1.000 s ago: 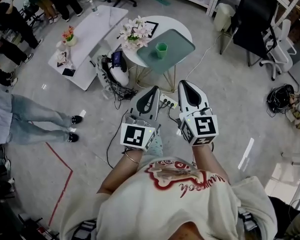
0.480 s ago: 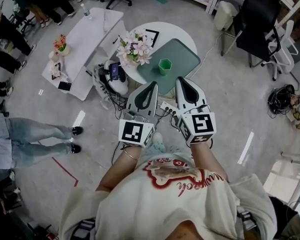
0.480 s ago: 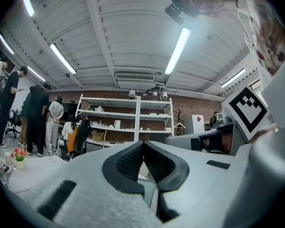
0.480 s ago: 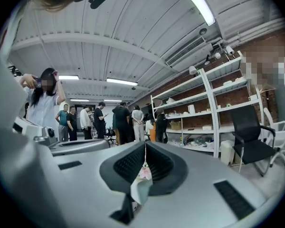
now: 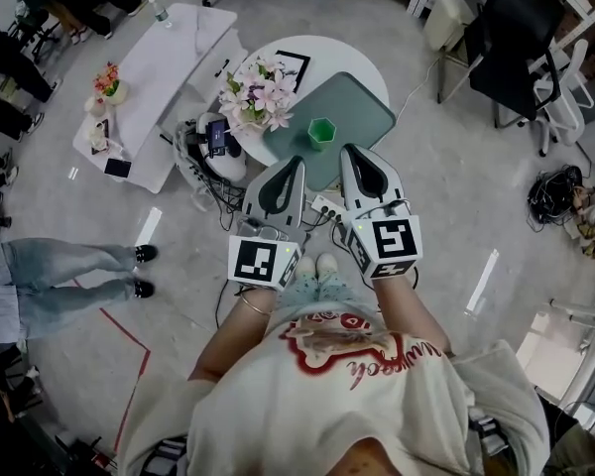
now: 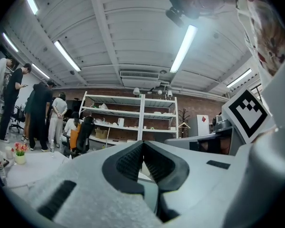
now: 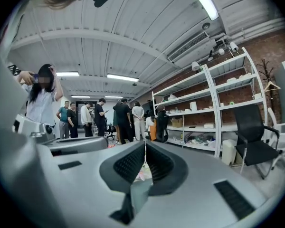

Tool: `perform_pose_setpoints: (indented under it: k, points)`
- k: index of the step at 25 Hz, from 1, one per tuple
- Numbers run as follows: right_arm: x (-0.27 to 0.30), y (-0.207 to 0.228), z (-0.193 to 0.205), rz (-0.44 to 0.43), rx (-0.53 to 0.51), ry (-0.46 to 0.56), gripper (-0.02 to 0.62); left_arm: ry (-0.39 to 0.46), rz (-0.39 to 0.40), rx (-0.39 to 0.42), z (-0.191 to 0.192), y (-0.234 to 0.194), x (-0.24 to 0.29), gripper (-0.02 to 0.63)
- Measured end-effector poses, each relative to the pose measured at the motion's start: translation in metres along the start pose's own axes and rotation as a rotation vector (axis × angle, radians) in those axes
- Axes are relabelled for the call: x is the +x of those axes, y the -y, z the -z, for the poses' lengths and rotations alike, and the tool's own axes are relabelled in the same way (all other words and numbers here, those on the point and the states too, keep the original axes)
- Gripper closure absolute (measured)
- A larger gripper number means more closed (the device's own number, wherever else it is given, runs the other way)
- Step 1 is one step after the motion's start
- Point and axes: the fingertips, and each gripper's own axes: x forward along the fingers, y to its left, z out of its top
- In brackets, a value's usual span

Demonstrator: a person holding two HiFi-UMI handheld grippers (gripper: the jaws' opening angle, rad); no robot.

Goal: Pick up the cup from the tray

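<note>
A small green cup [image 5: 321, 130] stands upright on a grey-green tray [image 5: 362, 102], which lies on a round white table [image 5: 322, 50]. My two grippers are held side by side, pointing level toward the table, short of the cup. The left gripper [image 5: 296, 161] is shut and holds nothing; in its own view the left gripper [image 6: 143, 145] shows its pads pressed together. To the right of it, the right gripper [image 5: 349, 151] is also shut and empty, and in its own view the right gripper [image 7: 145, 147] has its pads meeting. The cup is hidden behind the jaws in both gripper views.
A bunch of pink and white flowers [image 5: 261, 92] stands on the round table left of the tray, with a framed picture [image 5: 297, 65] behind. A power strip and cables [image 5: 322, 204] lie on the floor below. A long white table [image 5: 169, 62], a black chair [image 5: 516, 38] and people [image 7: 102, 118] surround the spot.
The person has stepped toward the round table. Both grippers have moved forward together, still shut, and the cup and tray now lie closer to their tips.
</note>
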Motion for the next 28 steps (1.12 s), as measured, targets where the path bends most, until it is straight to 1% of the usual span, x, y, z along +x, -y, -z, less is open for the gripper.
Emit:
perform_pose_setpoints:
  k: [4, 9, 11, 15, 16, 17, 18, 19, 21, 23, 28]
  points:
    - [0.01, 0.009, 0.024, 0.001, 0.01, -0.041, 0.572, -0.025, -0.011, -0.016, 0.016, -0.003, 0.004, 0.592]
    - [0.027, 0.019, 0.046, 0.007, 0.011, -0.054, 0.571, -0.058, -0.011, -0.014, 0.04, -0.006, 0.009, 0.593]
    - [0.032, 0.02, 0.059, 0.005, 0.009, -0.066, 0.571, -0.067, -0.014, -0.014, 0.051, -0.008, 0.008, 0.594]
    - [0.041, 0.021, 0.096, -0.024, -0.015, -0.121, 0.569, -0.057, -0.01, -0.044, 0.058, -0.004, 0.008, 0.594]
    - [0.045, 0.022, 0.108, -0.028, -0.012, -0.138, 0.556, -0.056, -0.009, -0.044, 0.061, -0.005, 0.008, 0.592]
    - [0.05, 0.024, 0.122, -0.032, 0.001, -0.158, 0.488, -0.054, -0.009, -0.043, 0.065, -0.006, 0.008, 0.594]
    - [0.055, 0.025, 0.136, -0.039, 0.017, -0.182, 0.407, -0.05, -0.01, -0.041, 0.067, -0.006, 0.008, 0.594]
    - [0.059, 0.027, 0.15, -0.046, 0.028, -0.208, 0.386, -0.045, -0.009, -0.04, 0.07, -0.006, 0.008, 0.593]
    - [0.067, 0.031, 0.175, -0.053, 0.025, -0.251, 0.365, -0.045, 0.0, -0.04, 0.078, -0.002, 0.005, 0.592]
    - [0.075, 0.037, 0.191, -0.045, 0.015, -0.269, 0.353, -0.056, 0.009, -0.047, 0.087, 0.0, 0.003, 0.594]
    - [0.099, 0.048, 0.212, -0.028, 0.009, -0.277, 0.337, -0.085, 0.0, -0.074, 0.111, 0.0, -0.004, 0.594]
